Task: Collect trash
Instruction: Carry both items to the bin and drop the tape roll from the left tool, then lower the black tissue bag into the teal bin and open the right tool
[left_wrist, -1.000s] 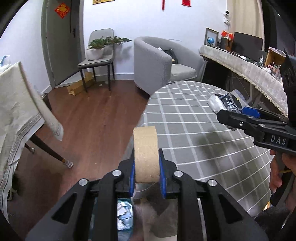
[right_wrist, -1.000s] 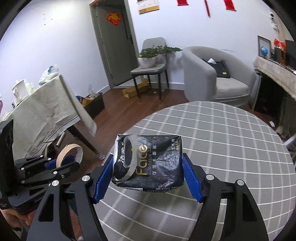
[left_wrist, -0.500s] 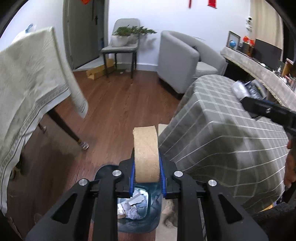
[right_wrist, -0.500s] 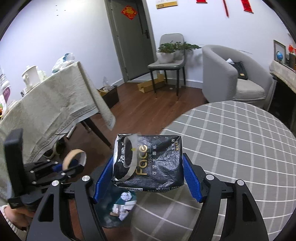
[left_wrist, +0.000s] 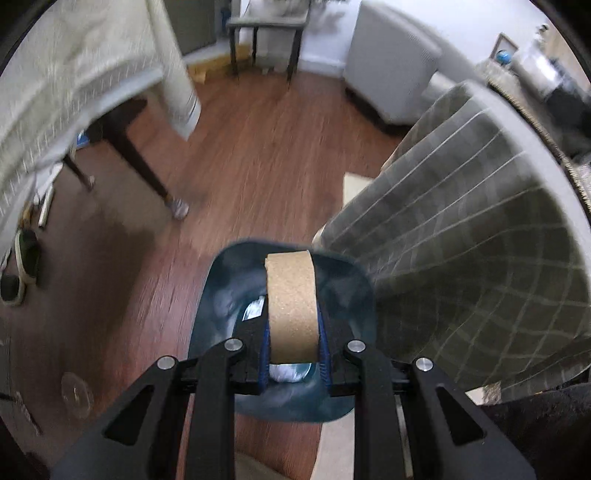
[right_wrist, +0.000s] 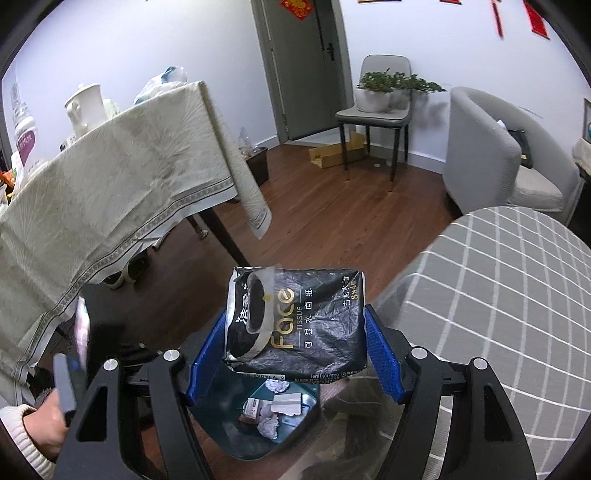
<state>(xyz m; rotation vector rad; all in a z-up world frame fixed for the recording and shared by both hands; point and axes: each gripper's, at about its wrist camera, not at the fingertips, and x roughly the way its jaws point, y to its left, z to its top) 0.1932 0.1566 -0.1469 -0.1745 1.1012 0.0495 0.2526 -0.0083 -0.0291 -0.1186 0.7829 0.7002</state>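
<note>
Wooden floor fills both views, brown planks running between two covered tables.

Nearest, on my left wrist view: the left gripper (left_wrist: 291, 345) points steeply down. Its blue pads clamp the flat sides of a cardboard tape ring (left_wrist: 291, 306), held narrow, the ring standing on edge between the jaws. Directly below the ring sits the teal trash bin (left_wrist: 221, 291), mouth open, with crumpled pale scraps showing at the bottom. This view is motion-blurred, so I cannot read fine detail.

Right wrist view: the right gripper (right_wrist: 293, 354) tilts down less steeply. Its jaws stand fairly wide, blue pads pressed on either side of a black tissue pack (right_wrist: 299, 325) with gold "Face" lettering. The pack hangs over the near rim of the same bin (right_wrist: 229, 417), where I see paper wads and a small box inside. At lower left, a hand (right_wrist: 44, 428) in a cream knit cuff grips the other tool's handle, blurred.

Farther out: the grey checked tablecloth (right_wrist: 498, 295) drapes beside the bin on the right. The beige cloth-covered table (right_wrist: 110, 184) stands left. Beyond them, a grey chair (right_wrist: 376, 110) carrying a potted plant (right_wrist: 384, 88), a grey armchair (right_wrist: 498, 155), and a door (right_wrist: 303, 66) at the back wall.
</note>
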